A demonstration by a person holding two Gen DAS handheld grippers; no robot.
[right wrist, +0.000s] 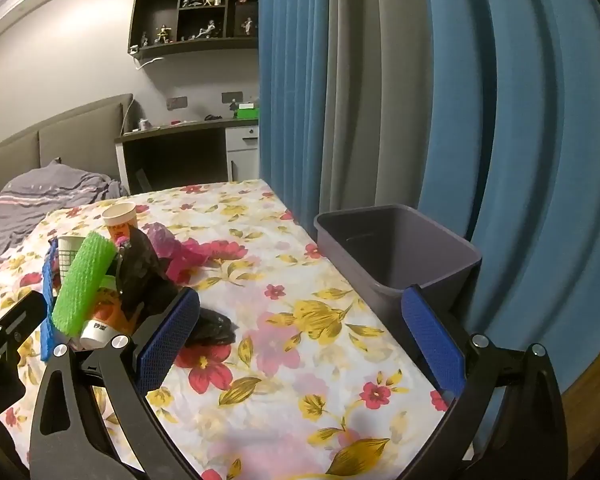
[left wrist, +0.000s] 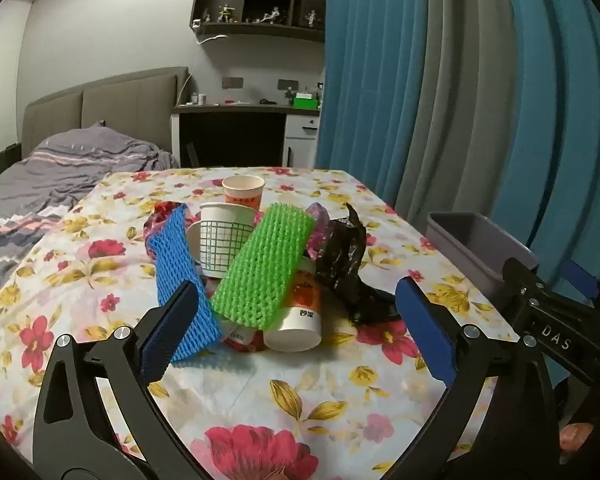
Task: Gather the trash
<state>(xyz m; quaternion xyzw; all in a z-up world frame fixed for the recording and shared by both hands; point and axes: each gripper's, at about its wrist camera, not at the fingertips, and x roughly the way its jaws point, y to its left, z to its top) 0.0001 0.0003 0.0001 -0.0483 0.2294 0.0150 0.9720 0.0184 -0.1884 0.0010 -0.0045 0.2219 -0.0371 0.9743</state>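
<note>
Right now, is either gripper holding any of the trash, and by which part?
Nothing is held. The left gripper and right gripper both stand open and empty, short of the trash pile on the table.

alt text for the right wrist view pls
The open right gripper hovers empty over a floral tablecloth, with an empty grey plastic bin at the table's right edge. At left sits a trash pile: green foam net sleeve, crumpled black plastic bag, paper cups.

Soft floral cloth over the counter [left wrist: 340, 400]; spongy foam netting, green [left wrist: 260, 264] and blue [left wrist: 176, 272]; paper cups [left wrist: 242, 192]; crinkled glossy black plastic bag [left wrist: 346, 256]; smooth matt plastic bin [right wrist: 396, 248].
</note>
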